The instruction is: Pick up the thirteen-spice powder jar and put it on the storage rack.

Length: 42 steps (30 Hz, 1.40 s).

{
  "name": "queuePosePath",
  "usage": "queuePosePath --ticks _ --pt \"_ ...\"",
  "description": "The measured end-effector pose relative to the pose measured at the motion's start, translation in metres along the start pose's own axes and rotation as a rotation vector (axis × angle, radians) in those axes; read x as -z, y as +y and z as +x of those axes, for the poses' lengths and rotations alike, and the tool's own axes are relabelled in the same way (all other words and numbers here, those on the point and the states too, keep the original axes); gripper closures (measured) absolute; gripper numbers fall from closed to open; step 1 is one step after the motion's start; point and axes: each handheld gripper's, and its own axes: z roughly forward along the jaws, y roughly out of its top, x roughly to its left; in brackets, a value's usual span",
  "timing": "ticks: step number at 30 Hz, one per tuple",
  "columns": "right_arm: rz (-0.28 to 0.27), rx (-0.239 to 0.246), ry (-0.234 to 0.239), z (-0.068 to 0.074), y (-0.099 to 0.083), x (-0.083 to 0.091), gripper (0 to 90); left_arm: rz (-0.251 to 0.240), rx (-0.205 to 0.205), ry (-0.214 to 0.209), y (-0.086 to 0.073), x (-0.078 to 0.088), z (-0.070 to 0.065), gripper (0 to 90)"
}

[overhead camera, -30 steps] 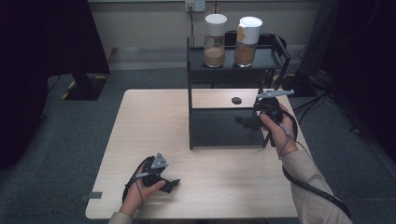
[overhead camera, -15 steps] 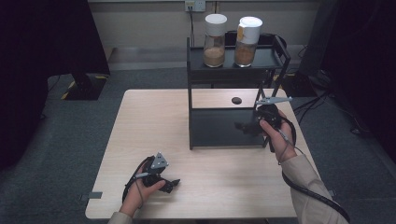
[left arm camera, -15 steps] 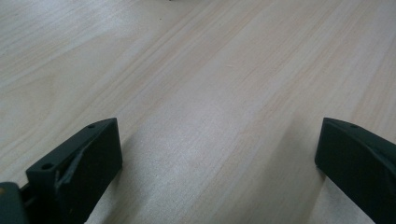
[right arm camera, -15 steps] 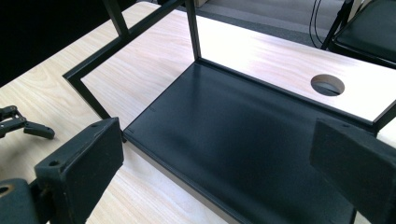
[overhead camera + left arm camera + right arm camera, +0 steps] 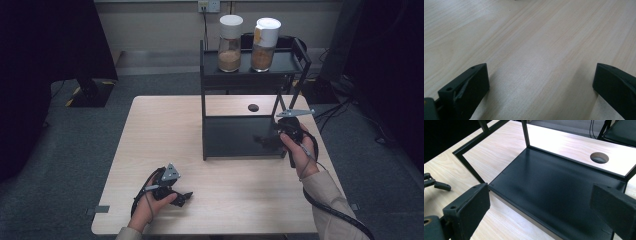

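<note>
A black two-tier rack (image 5: 210, 80) stands at the back right of a light wooden table (image 5: 165, 130). Its top shelf carries two white-lidded jars of brown powder, one on the left (image 5: 230, 42) and one on the right (image 5: 265, 44). My right gripper (image 5: 262, 140) hovers open over the right part of the rack's bare lower shelf (image 5: 554, 182), with nothing between its jaws (image 5: 540, 192). My left gripper (image 5: 184, 196) rests near the table's front edge, open wide over bare wood (image 5: 541, 72), holding nothing.
A round cable hole (image 5: 253, 107) sits in the tabletop behind the rack, and shows in the right gripper view as well (image 5: 599, 157). The rack's thin black uprights (image 5: 525, 132) frame the lower shelf. Grey carpet surrounds the table.
My right gripper has come down and a little nearer to the person, over the lower shelf. The left gripper has not moved.
</note>
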Motion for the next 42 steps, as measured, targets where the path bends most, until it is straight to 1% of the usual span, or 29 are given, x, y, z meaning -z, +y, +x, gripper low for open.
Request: queuePosePath --ticks 8,20,28,33,42 --pt "0.007 -0.014 0.000 -0.003 -0.009 0.000 2.0 0.000 0.000 0.000 0.000 0.000 0.000 0.0" --pt "0.025 -0.016 0.003 -0.008 -0.025 -0.002 2.0 0.000 0.000 0.000 0.000 0.000 0.000 0.0" --pt "0.030 -0.025 0.006 -0.011 -0.040 -0.003 2.0 0.000 0.000 0.000 0.000 0.000 0.000 0.0" --pt "0.042 -0.017 0.003 -0.012 -0.050 -0.004 2.0 0.000 0.000 0.000 0.000 0.000 0.000 0.0" --pt "0.042 -0.041 0.002 -0.016 -0.067 -0.006 2.0 0.000 0.000 0.000 0.000 0.000 0.000 0.0"
